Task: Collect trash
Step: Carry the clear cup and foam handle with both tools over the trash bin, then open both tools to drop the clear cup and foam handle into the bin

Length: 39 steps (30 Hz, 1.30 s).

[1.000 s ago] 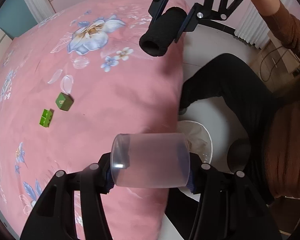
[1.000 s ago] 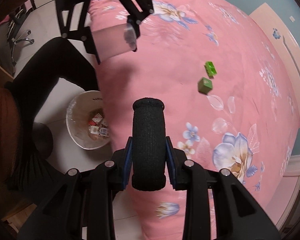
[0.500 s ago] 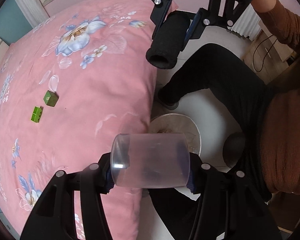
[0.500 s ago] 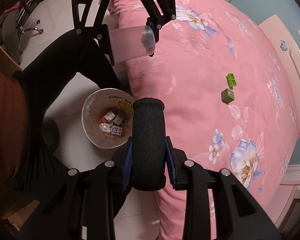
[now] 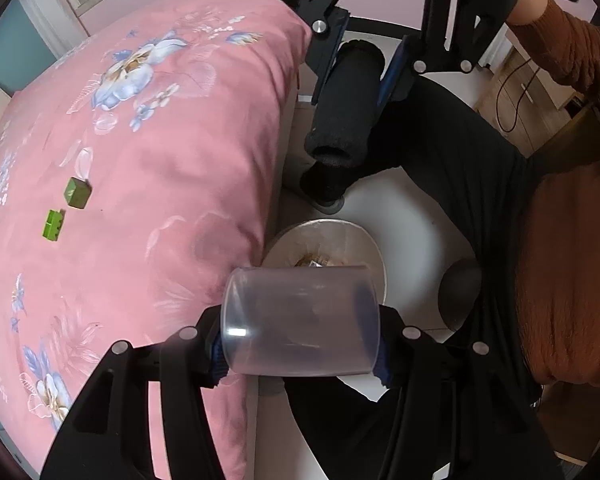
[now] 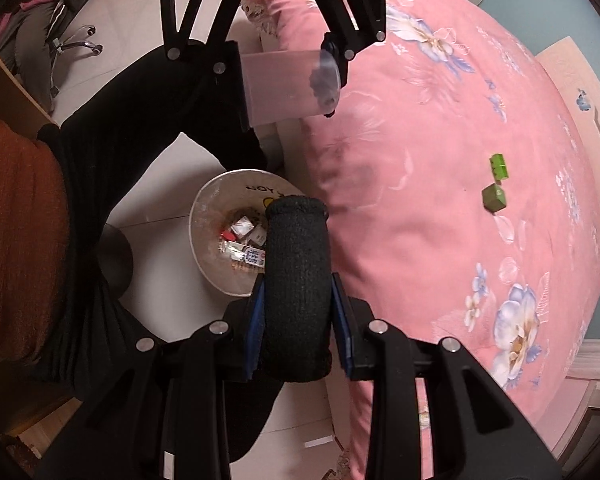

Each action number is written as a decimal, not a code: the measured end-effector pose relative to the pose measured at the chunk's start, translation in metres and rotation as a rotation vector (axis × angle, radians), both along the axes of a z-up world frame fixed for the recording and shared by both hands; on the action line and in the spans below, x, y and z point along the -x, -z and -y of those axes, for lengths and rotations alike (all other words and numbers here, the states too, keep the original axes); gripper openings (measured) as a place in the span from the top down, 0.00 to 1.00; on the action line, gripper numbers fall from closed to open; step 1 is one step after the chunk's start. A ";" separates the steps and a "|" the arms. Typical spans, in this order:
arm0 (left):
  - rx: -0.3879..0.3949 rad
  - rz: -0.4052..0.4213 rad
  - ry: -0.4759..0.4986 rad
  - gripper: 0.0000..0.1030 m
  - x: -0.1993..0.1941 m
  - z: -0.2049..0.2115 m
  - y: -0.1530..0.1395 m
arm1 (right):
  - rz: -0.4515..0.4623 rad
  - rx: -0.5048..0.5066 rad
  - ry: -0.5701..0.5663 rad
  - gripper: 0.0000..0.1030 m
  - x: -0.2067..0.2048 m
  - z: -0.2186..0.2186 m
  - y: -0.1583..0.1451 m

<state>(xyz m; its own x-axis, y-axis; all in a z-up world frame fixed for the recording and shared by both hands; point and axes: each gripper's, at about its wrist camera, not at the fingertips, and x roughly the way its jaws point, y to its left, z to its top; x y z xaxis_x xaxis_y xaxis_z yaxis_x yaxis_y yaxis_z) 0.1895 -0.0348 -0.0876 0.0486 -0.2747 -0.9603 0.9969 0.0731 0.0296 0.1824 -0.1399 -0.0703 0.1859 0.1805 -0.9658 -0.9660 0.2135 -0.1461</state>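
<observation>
Clear plastic, a tumbler-shaped cup (image 5: 302,322) lies sideways between the pads of the left gripper (image 5: 300,344), which is clenched on its two ends; the cup's rim faces the bed side and its base faces the person's side. Just past this gripper's tips and below them sits the white waste bin (image 5: 370,248) on the pale floor, with wrappers and small packets showing at its bottom. To the gripper's left spreads the pink floral bedspread (image 5: 152,184), and well off on it, ahead and to the left, lie a dark green cube (image 5: 77,193) and a bright green block (image 5: 52,225), just beside each other. Ahead and higher up, the right gripper (image 5: 354,80) points back toward this camera, clamped on a black foam tube (image 5: 346,108) whose open end hangs over the floor near the bed's edge. In the right wrist view, the right gripper (image 6: 298,300) grips that foam tube (image 6: 298,288) around its lower half, the tube standing straight along the fingers. The bin (image 6: 204,216) is directly beyond the tube's far end and slightly to its left, partly hidden by it. The cup (image 6: 288,84) in the left gripper (image 6: 284,60) hangs farther ahead, above the bin's far side. The two green pieces, cube (image 6: 495,197) and block (image 6: 499,165), lie out to this gripper's right on the bedspread (image 6: 440,140).
</observation>
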 end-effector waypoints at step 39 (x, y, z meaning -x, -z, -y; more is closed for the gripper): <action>-0.033 -0.119 -0.019 0.46 0.018 0.004 0.087 | -0.150 0.020 -0.036 0.69 0.004 -0.041 0.085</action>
<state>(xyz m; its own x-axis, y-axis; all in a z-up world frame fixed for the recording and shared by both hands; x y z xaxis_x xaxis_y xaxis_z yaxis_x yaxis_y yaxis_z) 0.1717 -0.0386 -0.1743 -0.0618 -0.2426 -0.9682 0.9919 0.0925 -0.0865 0.1789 -0.0992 -0.1558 0.0329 0.1653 -0.9857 -0.9842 0.1769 -0.0031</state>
